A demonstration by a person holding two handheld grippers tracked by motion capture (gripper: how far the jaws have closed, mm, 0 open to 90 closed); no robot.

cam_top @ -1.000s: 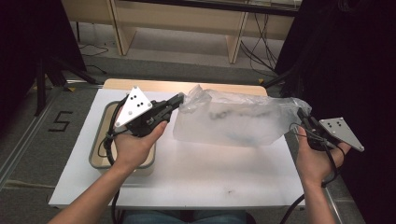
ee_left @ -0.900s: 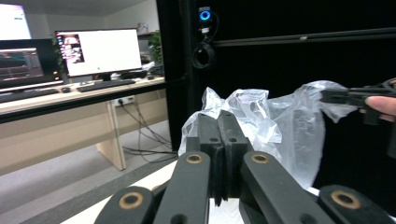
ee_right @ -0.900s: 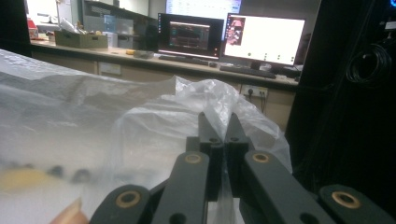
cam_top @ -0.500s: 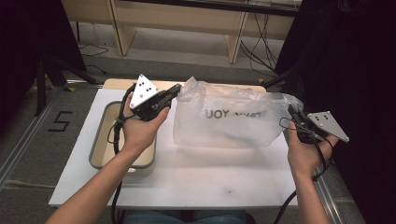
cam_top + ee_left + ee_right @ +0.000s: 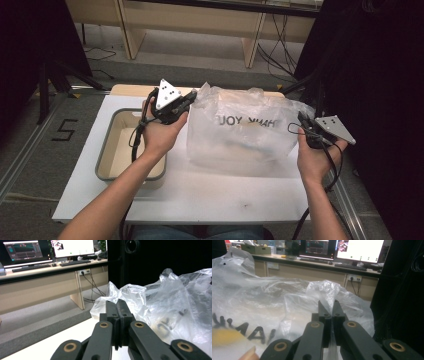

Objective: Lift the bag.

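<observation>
Each claw, left [image 5: 186,101] and right [image 5: 303,121], is pinched tight on a top corner of the clear plastic bag [image 5: 240,132], which sags onto the white tabletop [image 5: 210,192] beside a tray [image 5: 106,155]; it looks flimsy, light and slippery, so gathered film at the corners seems the surest hold

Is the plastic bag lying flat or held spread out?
Held spread: the left claw and right claw pinch the plastic bag at opposite top corners.
</observation>
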